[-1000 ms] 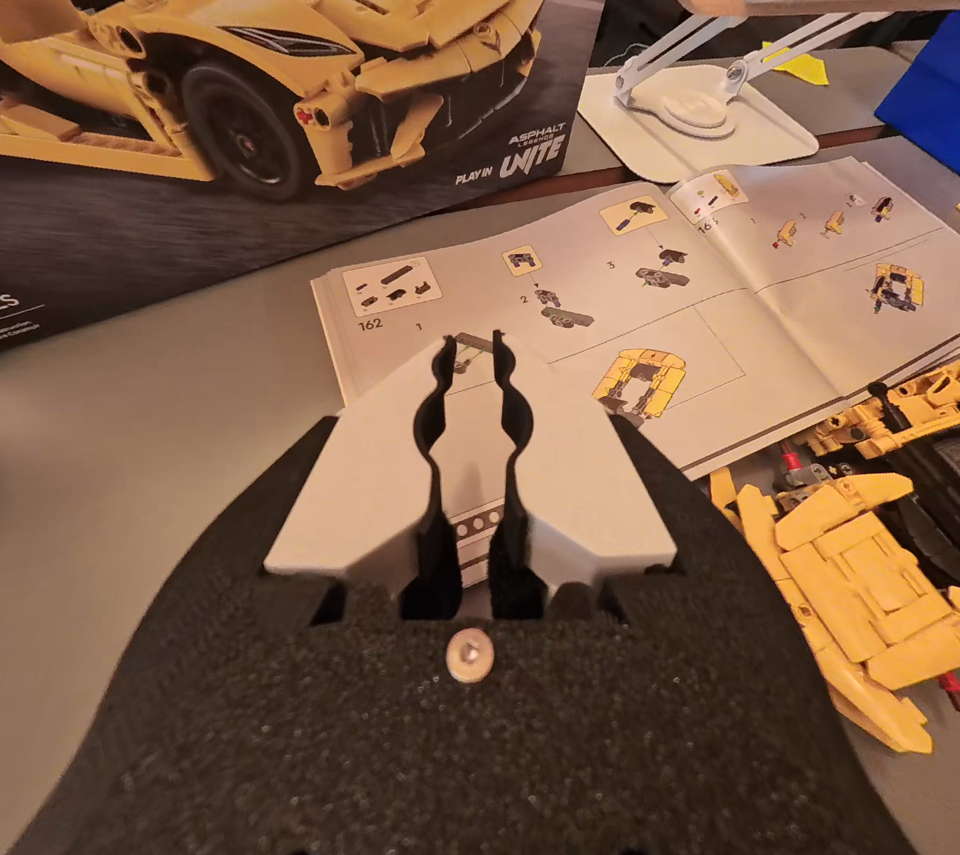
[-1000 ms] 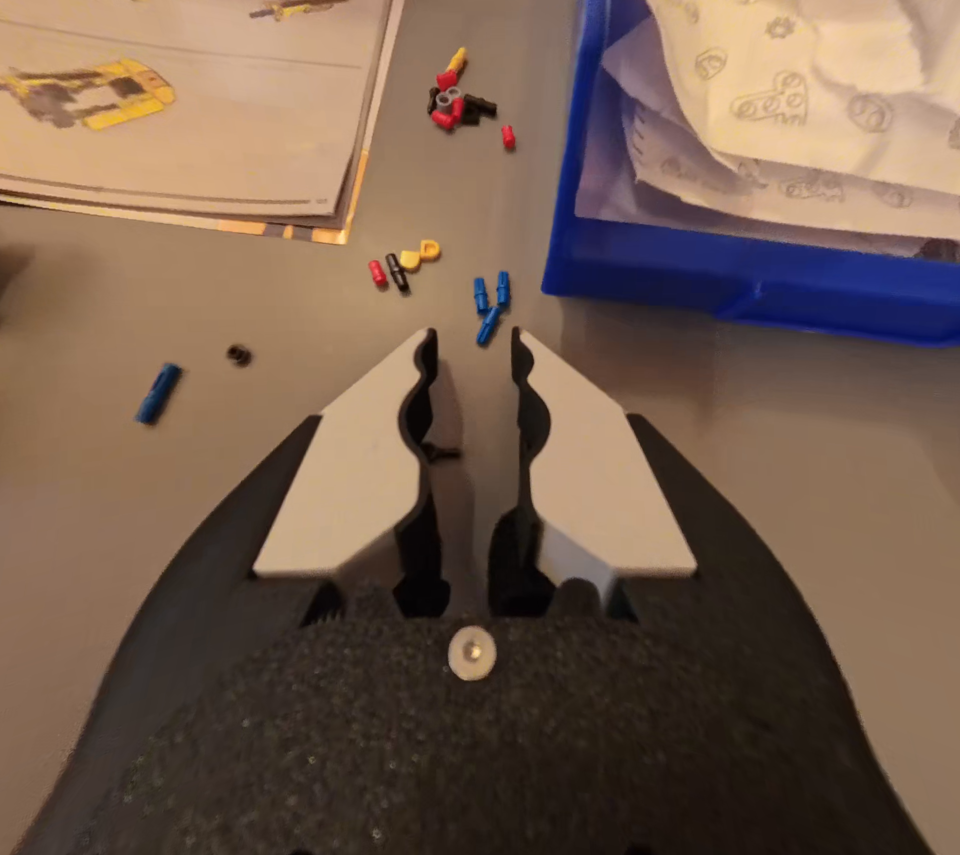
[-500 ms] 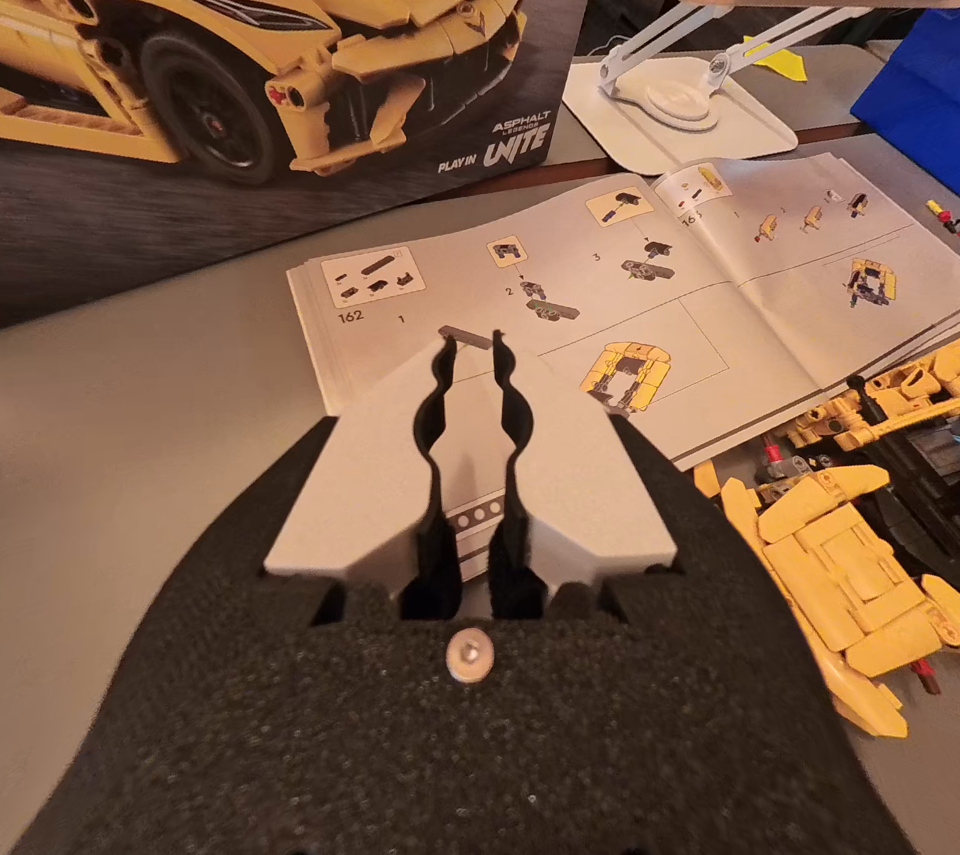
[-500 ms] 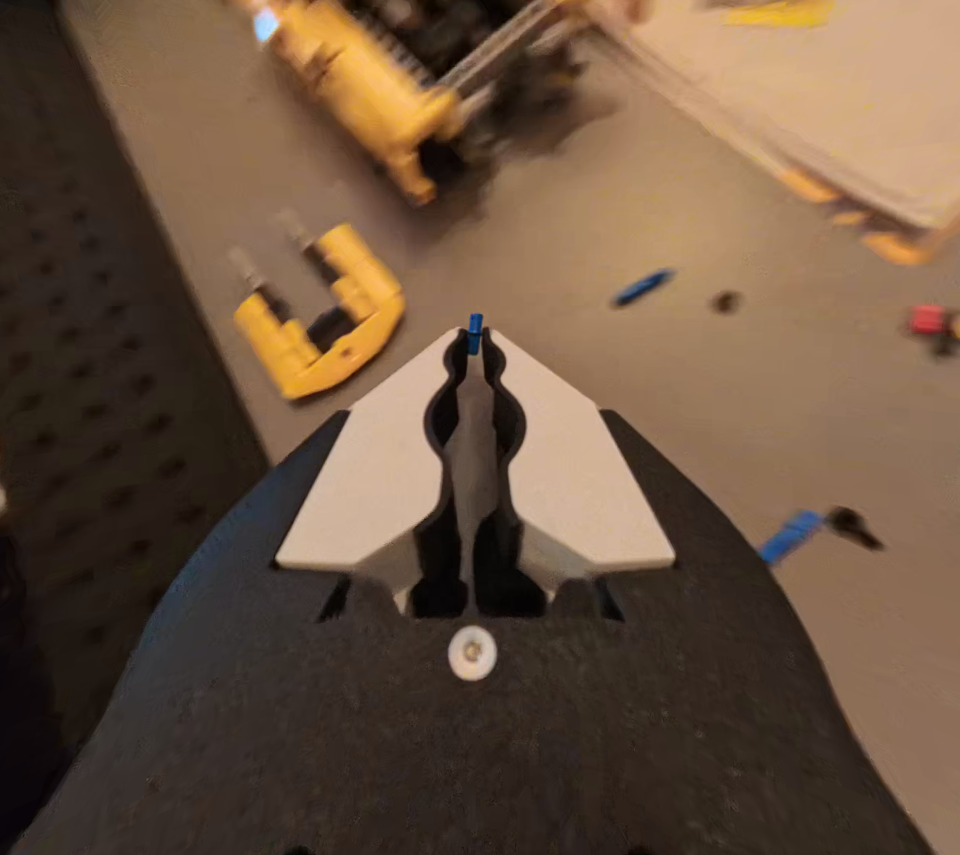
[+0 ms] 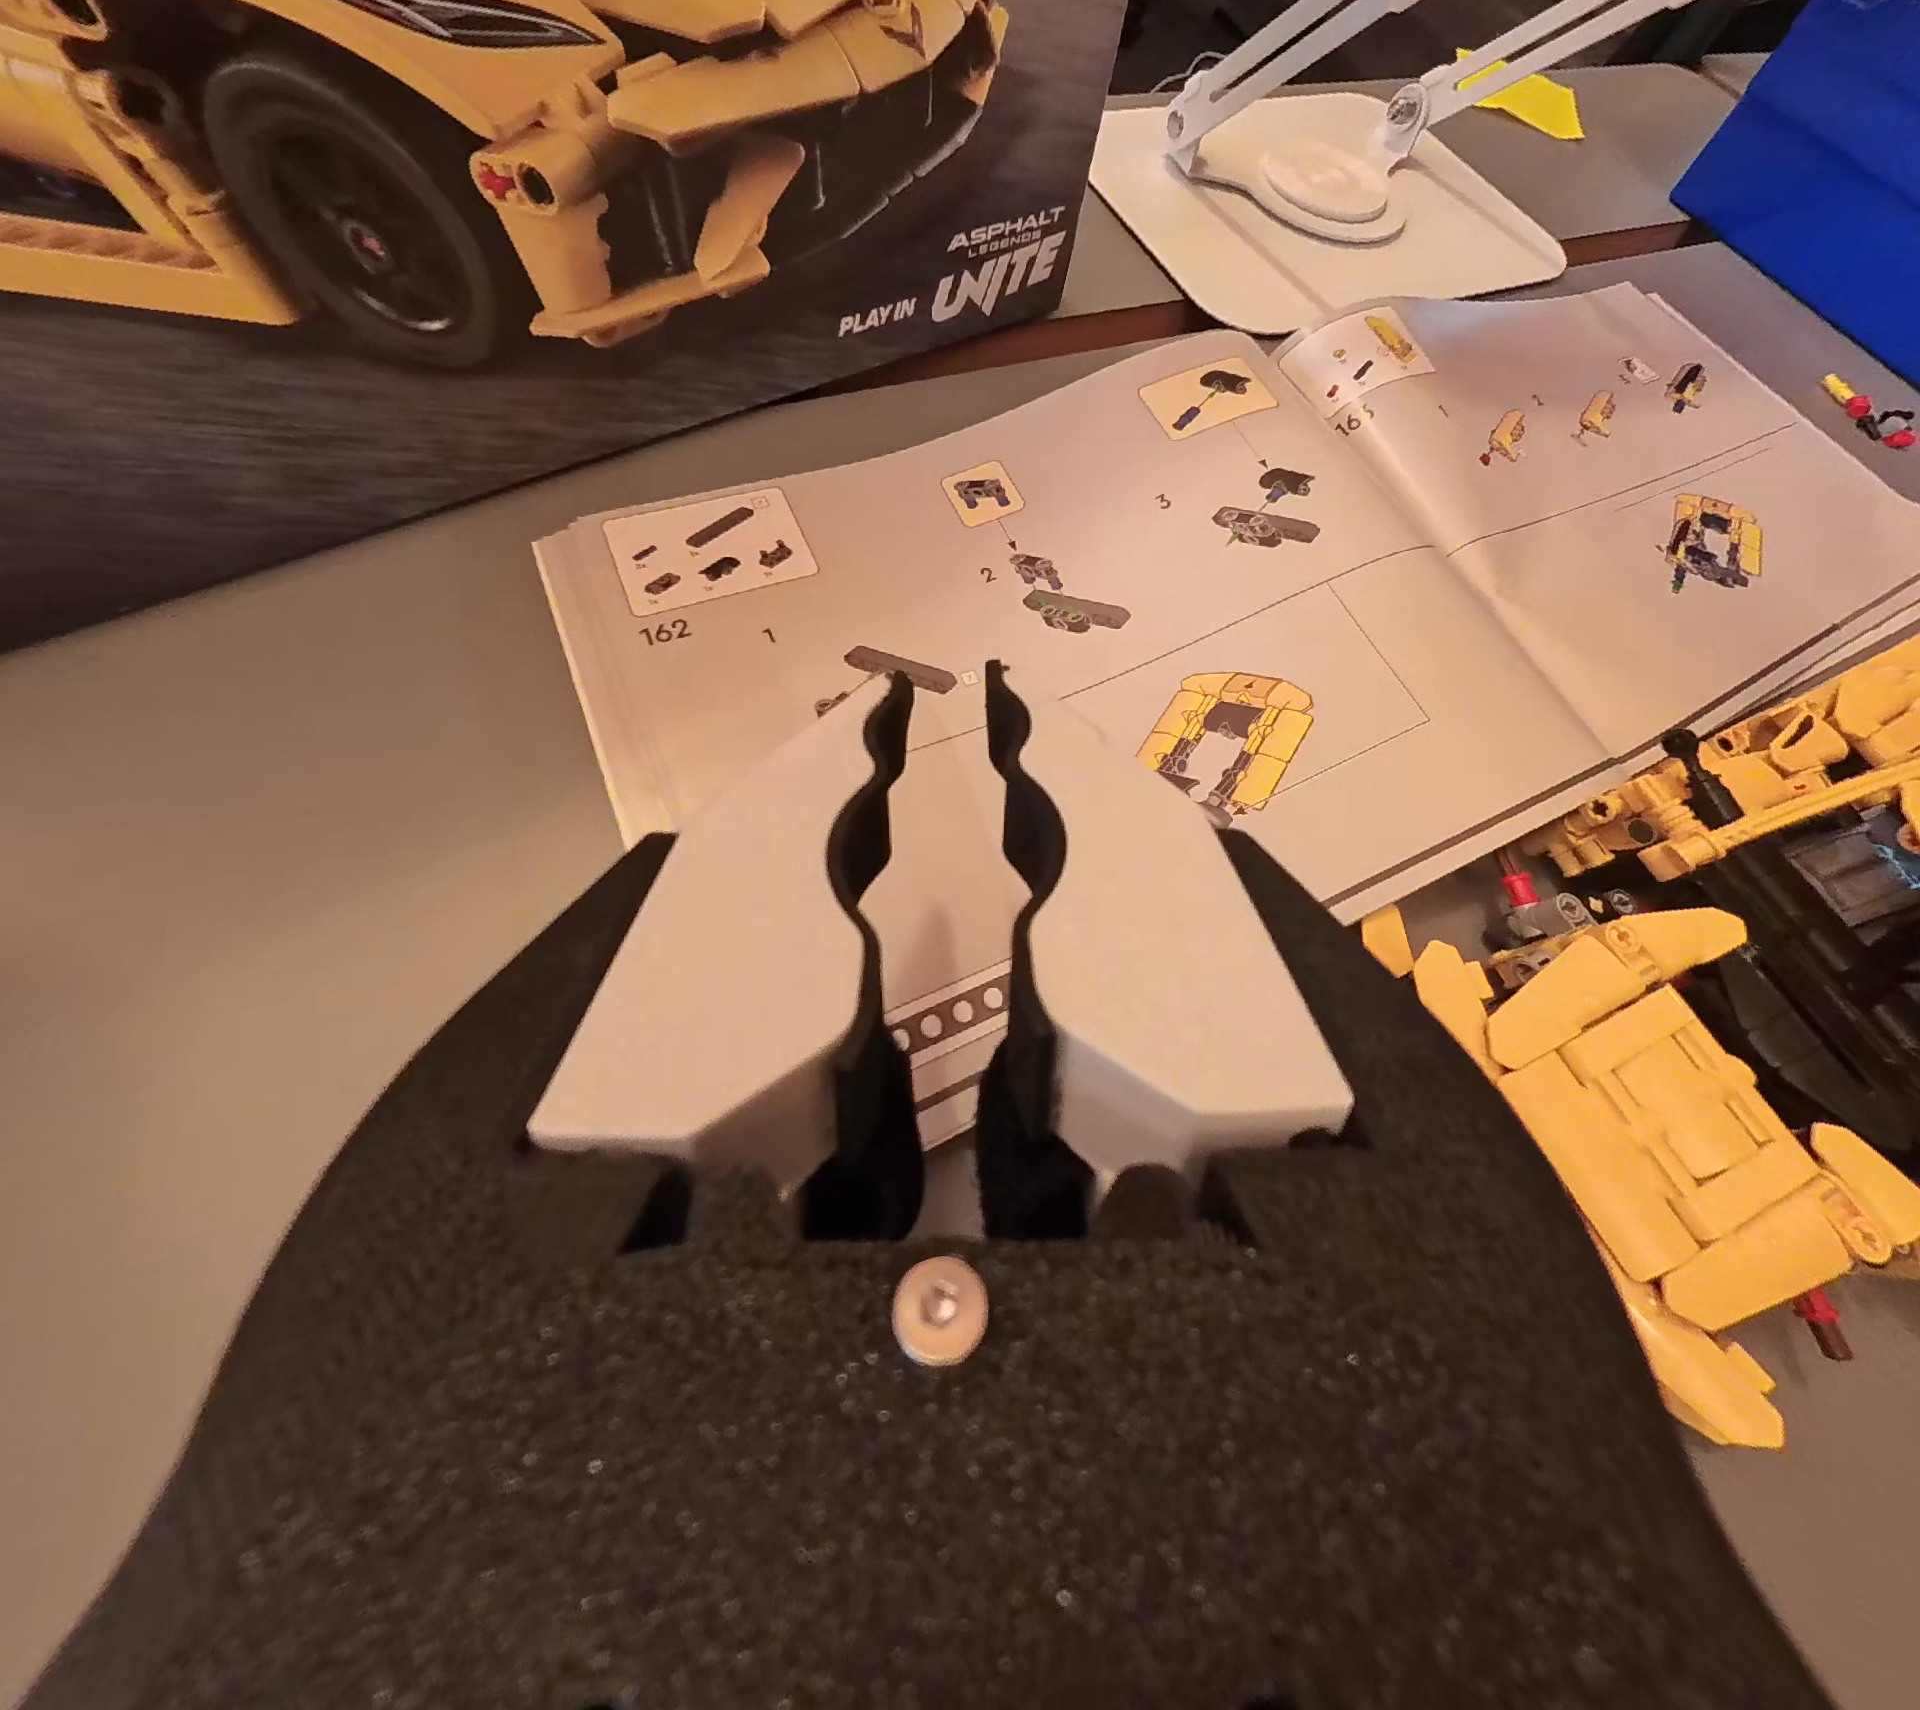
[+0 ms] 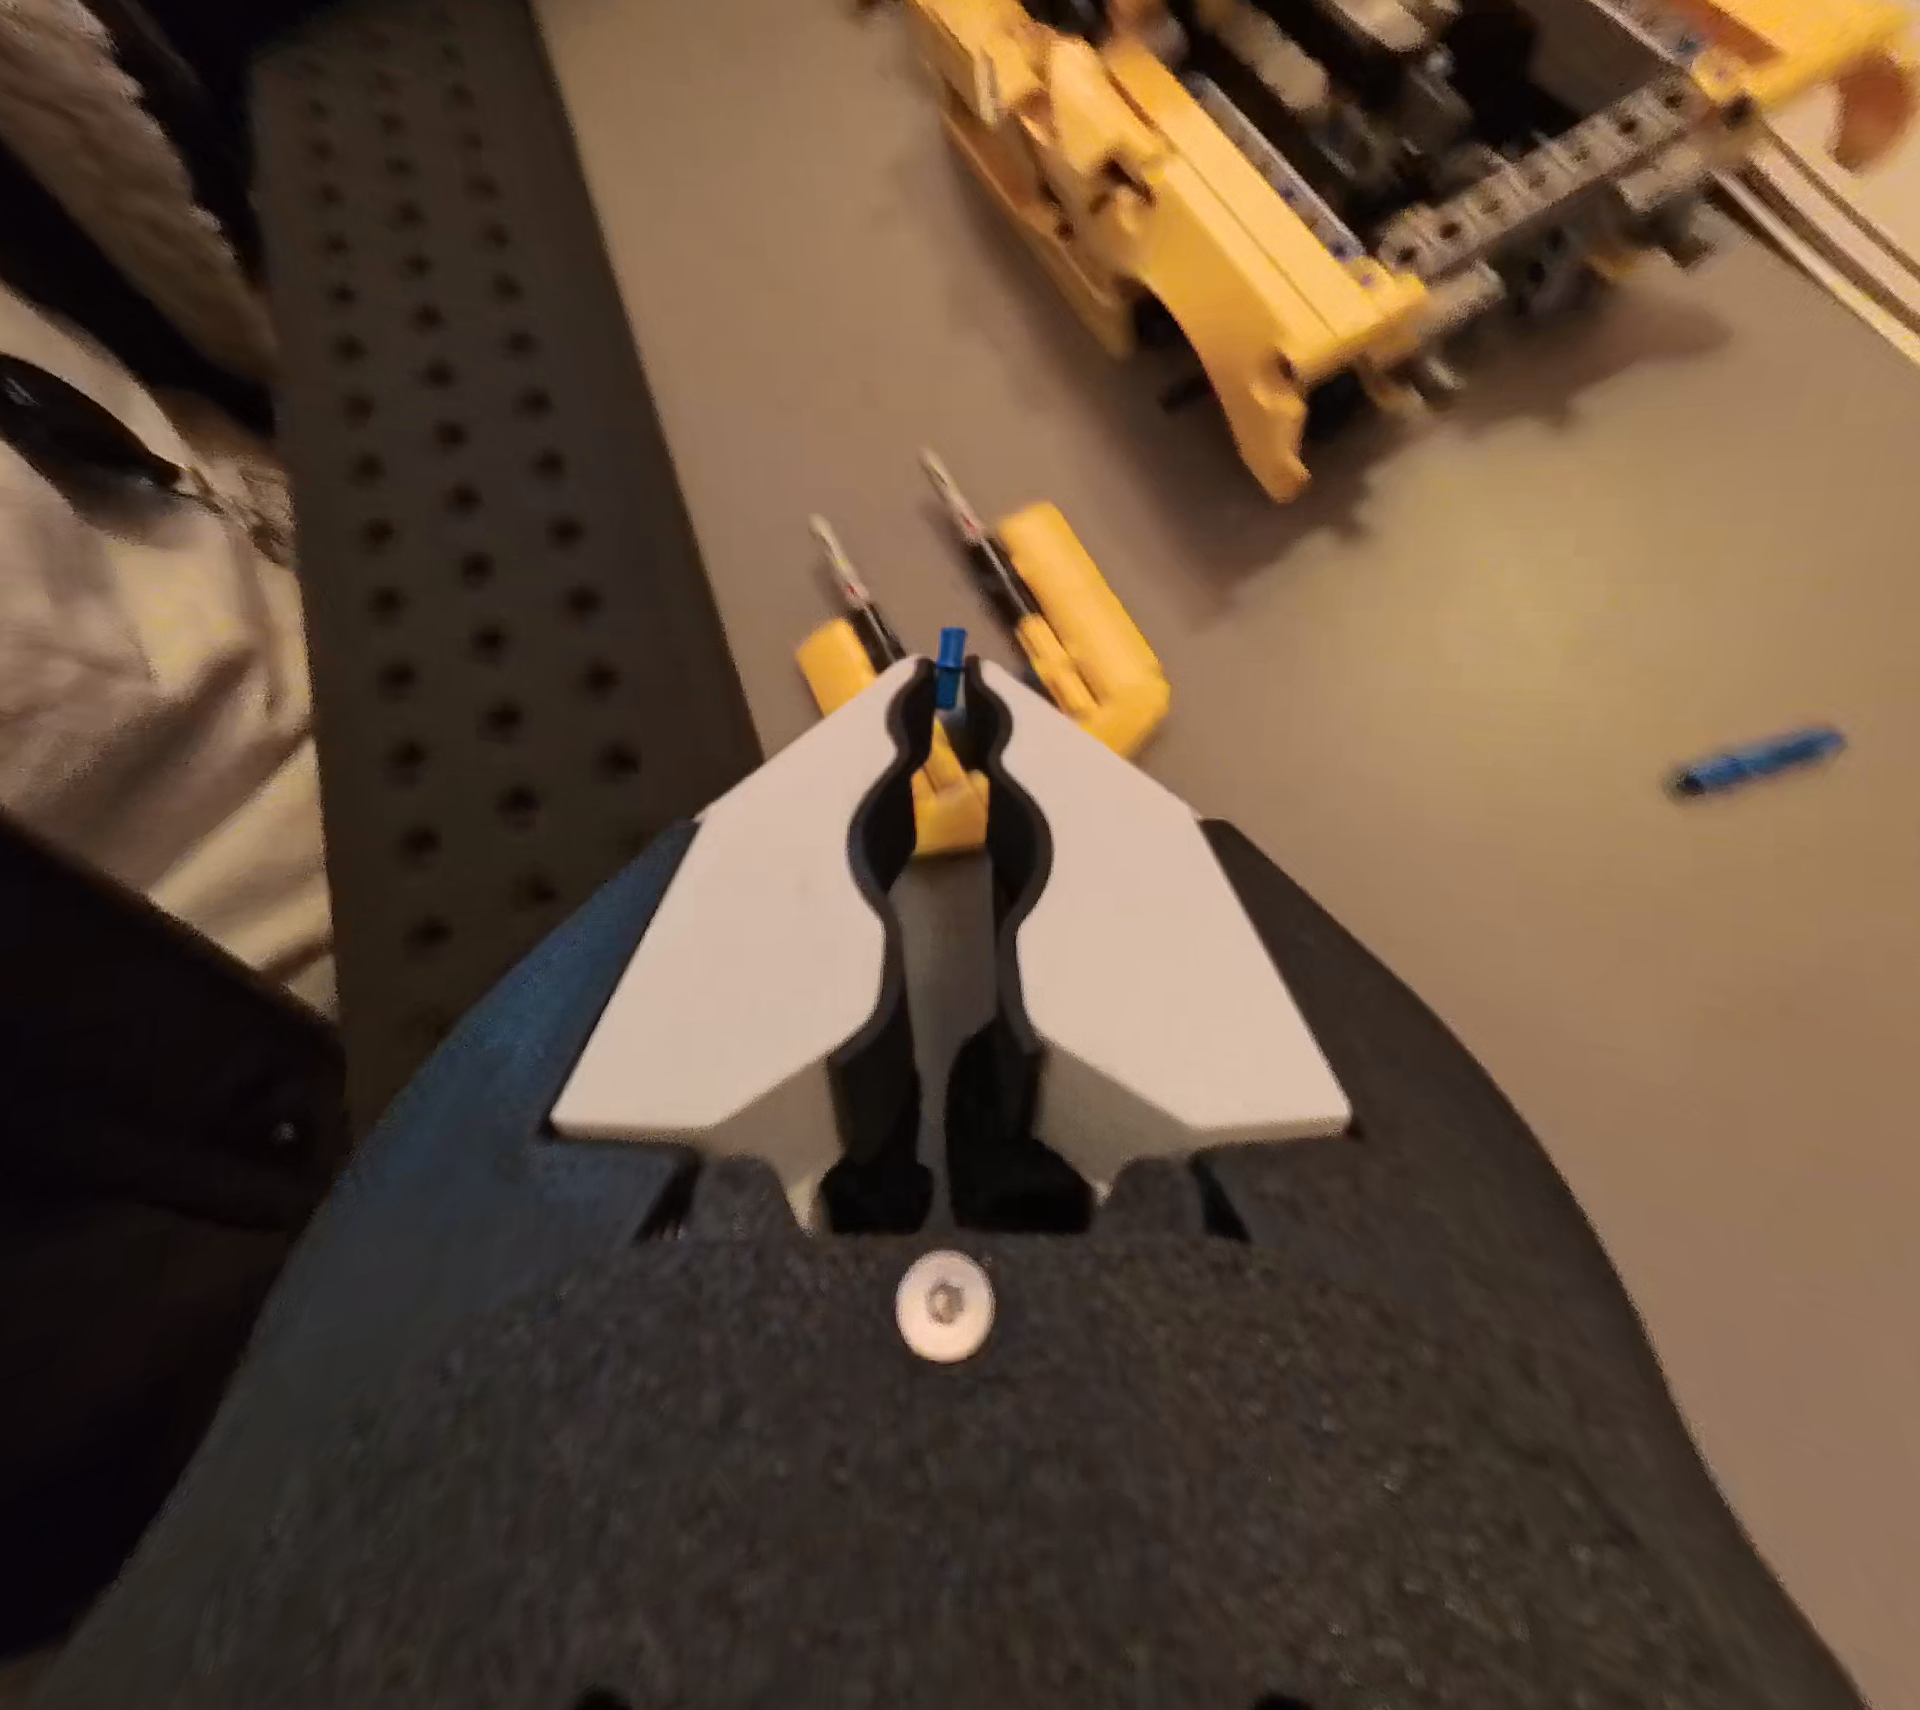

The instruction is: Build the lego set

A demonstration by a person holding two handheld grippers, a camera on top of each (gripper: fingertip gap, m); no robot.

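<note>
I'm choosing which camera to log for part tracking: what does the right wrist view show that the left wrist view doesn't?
Only the right wrist view: the right gripper shut on a blue pin, a small yellow subassembly just past its tips, a loose blue piece and a perforated dark panel.

Only the left wrist view: the left gripper, open and empty above the open manual, the box, a white stand and a yellow panel section.

Both: the grey table and the yellow car body, though I cannot match its parts across views.
</note>
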